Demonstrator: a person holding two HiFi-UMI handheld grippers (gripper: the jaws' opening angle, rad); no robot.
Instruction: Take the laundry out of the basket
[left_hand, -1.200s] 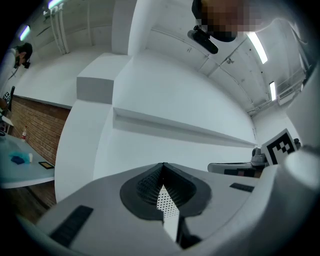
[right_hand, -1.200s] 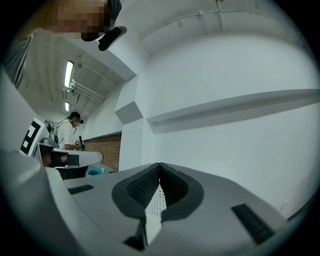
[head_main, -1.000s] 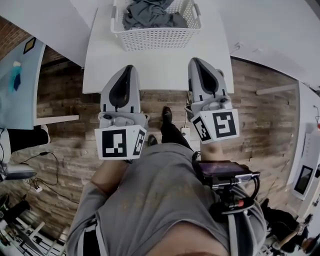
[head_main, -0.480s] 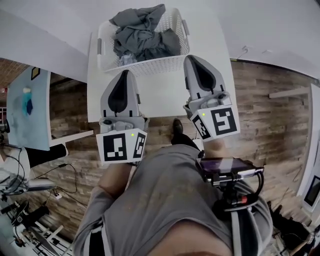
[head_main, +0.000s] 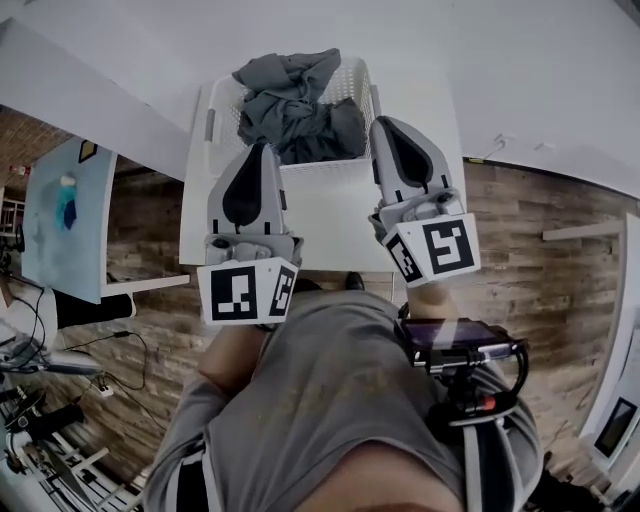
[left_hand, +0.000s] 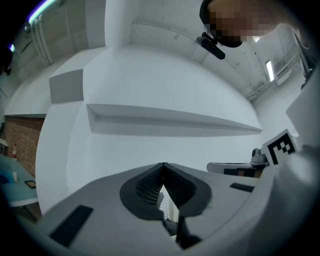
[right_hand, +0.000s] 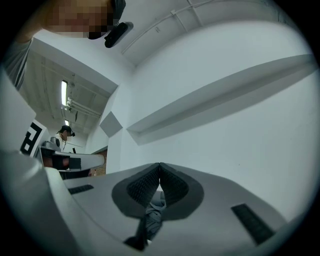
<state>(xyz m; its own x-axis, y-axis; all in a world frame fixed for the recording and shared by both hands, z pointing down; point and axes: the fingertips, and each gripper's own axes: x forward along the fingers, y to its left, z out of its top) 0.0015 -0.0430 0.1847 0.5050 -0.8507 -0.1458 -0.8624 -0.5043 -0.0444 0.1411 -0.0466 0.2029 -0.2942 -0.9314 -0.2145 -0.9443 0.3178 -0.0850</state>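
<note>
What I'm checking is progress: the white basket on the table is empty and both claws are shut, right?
Not empty: the head view shows grey laundry heaped in the white basket on the table. The left claw and right claw are indeed shut.

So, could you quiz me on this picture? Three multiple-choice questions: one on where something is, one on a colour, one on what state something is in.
1. Where does the basket stand?
A) on a sofa
B) on the white table
C) on a bed

2. What colour is the laundry?
A) red
B) dark grey
C) yellow

3. How are the jaws of the left gripper and the right gripper?
A) wide open
B) clamped on cloth
C) shut, empty

Answers:
1 B: bare table shows in front of the basket.
2 B: the whole heap is grey.
3 C: each gripper view shows the jaw tips meeting with nothing between them.
</note>
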